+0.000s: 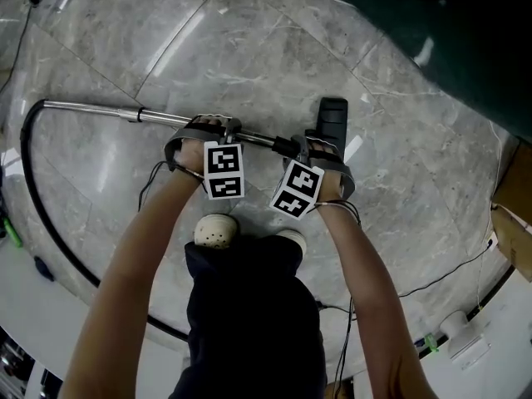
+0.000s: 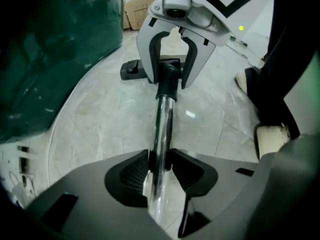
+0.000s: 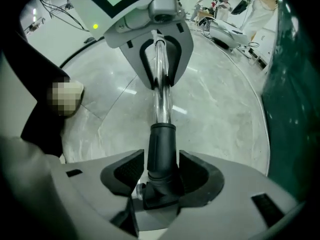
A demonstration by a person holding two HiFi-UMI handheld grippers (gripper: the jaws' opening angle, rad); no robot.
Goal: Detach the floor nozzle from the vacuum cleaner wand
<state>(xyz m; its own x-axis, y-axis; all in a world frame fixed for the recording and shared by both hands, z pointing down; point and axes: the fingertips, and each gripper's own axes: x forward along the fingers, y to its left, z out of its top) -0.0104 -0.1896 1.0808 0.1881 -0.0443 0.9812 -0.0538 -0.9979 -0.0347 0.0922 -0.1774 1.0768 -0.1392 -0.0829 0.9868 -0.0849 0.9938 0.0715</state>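
Your left gripper [image 2: 160, 165] pinches the slick, rigid chrome wand [image 2: 164, 118]; your right gripper [image 3: 161, 173] has jaws spread around the black collar [image 3: 161, 144]. Clamp there; expect a stiff joint.

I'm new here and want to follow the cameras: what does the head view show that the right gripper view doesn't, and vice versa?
Head view only: the floor nozzle and the black hose curving away. Right gripper view only: the right gripper, jaws open around the black collar, and people far off. Both: the chrome wand and the marble floor.
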